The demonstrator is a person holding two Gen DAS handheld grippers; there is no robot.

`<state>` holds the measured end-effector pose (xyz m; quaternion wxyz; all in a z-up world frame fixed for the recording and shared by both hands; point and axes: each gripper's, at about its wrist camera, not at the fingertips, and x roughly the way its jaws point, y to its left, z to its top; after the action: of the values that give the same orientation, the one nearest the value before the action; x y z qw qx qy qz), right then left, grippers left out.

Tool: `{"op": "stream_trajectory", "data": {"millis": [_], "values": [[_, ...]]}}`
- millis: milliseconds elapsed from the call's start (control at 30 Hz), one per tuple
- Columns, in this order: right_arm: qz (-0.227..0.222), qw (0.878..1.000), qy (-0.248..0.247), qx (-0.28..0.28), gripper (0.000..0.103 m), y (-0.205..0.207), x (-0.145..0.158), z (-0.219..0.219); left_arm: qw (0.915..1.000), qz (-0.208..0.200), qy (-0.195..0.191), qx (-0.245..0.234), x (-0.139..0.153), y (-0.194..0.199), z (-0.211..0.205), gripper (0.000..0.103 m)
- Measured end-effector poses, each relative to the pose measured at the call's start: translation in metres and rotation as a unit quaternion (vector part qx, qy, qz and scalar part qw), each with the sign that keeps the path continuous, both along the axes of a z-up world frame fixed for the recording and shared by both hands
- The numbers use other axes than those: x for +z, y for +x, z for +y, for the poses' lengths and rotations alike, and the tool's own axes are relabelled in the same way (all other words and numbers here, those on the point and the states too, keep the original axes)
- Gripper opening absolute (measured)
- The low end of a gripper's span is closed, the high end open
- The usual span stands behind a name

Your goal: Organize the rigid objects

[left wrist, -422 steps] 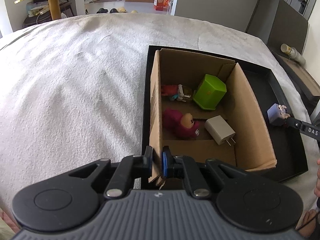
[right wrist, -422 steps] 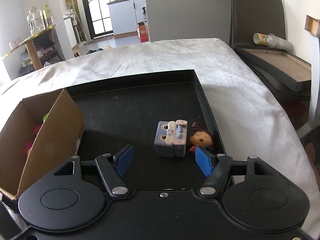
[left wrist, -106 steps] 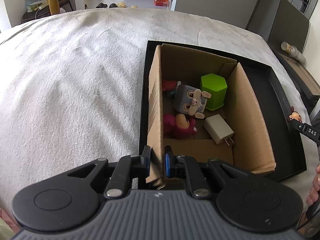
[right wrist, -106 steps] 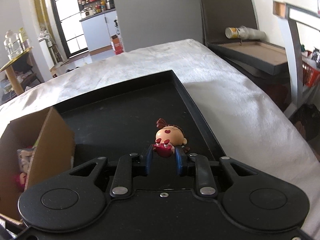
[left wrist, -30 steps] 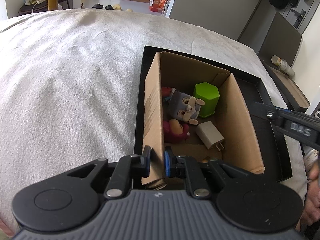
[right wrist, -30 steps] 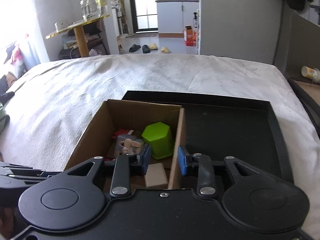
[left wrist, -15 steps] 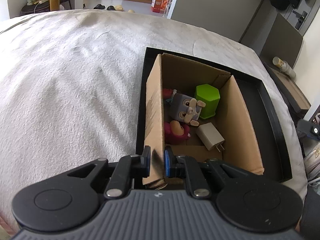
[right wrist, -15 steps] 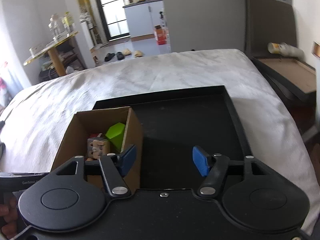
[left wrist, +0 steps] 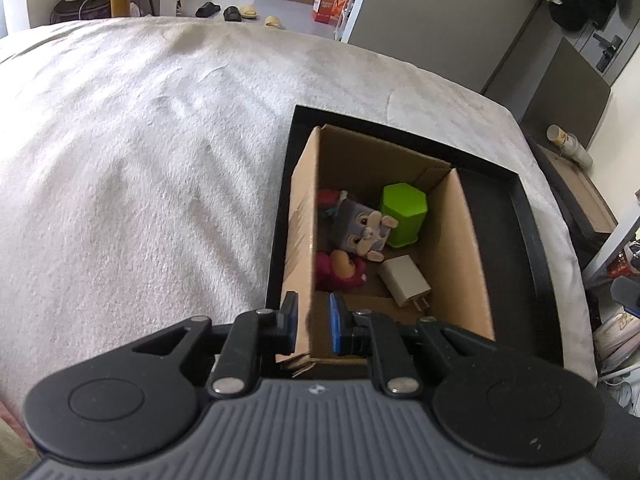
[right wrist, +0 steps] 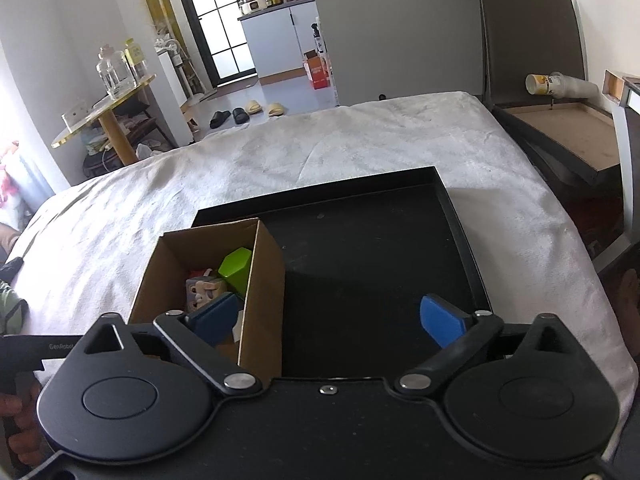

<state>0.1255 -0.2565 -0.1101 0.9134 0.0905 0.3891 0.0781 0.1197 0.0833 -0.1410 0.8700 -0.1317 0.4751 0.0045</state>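
Note:
An open cardboard box [left wrist: 460, 240] [right wrist: 264, 300] stands in the left half of a black tray [left wrist: 524, 216] [right wrist: 380, 248]. Inside lie a green hexagonal block [left wrist: 402, 216] [right wrist: 236, 266], a grey bunny cube [left wrist: 360, 228] [right wrist: 202, 290], a pink plush figure [left wrist: 340, 270], a white charger [left wrist: 404, 284] and a red toy [left wrist: 328, 196]. My left gripper [left wrist: 313, 318] straddles the box's near left wall. Its jaws are opening, with a small gap beside the right pad [left wrist: 335, 322]. My right gripper [right wrist: 328, 320] hovers over the box's right wall and the tray floor, its jaws opening wide and holding nothing.
The tray lies on a white blanket [left wrist: 140, 180] [right wrist: 360, 148] over a bed. Right of the bed sits a dark board [right wrist: 568, 136] with stacked paper cups [right wrist: 556, 84]. A yellow-topped side table [right wrist: 104, 108] stands at far left. A hand [right wrist: 16, 404] holds the left gripper's body.
My right gripper has spread its jaws wide and drawn back to the right from over the box. The left gripper has risen slightly, and its pads have parted a little around the wall.

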Motion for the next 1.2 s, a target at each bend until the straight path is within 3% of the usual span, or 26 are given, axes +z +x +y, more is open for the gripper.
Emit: {"op": "stream_trajectory", "data": {"millis": [133, 200, 600, 900, 1200], "values": [[0.001, 1.000, 0.010, 0.002, 0.103, -0.001, 0.007, -0.002, 0.9999, -0.002, 0.014, -0.008, 0.019, 0.000, -0.007, 0.027], [-0.001, 1.000, 0.014, 0.001, 0.103, -0.003, 0.011, -0.003, 0.9997, -0.007, 0.022, -0.013, 0.030, -0.002, -0.010, 0.040], [-0.009, 1.000, 0.012, -0.001, 0.103, -0.012, 0.042, -0.007, 0.9975, -0.044, 0.041, -0.038, 0.089, -0.020, -0.033, 0.078], [0.004, 1.000, 0.013, -0.004, 0.103, -0.023, 0.068, -0.013, 0.9955, -0.049, 0.055, -0.059, 0.124, -0.038, -0.050, 0.091], [-0.014, 1.000, 0.005, 0.001, 0.103, -0.044, 0.094, -0.016, 0.9936, -0.067, 0.056, -0.071, 0.151, -0.062, -0.057, 0.095]]}}
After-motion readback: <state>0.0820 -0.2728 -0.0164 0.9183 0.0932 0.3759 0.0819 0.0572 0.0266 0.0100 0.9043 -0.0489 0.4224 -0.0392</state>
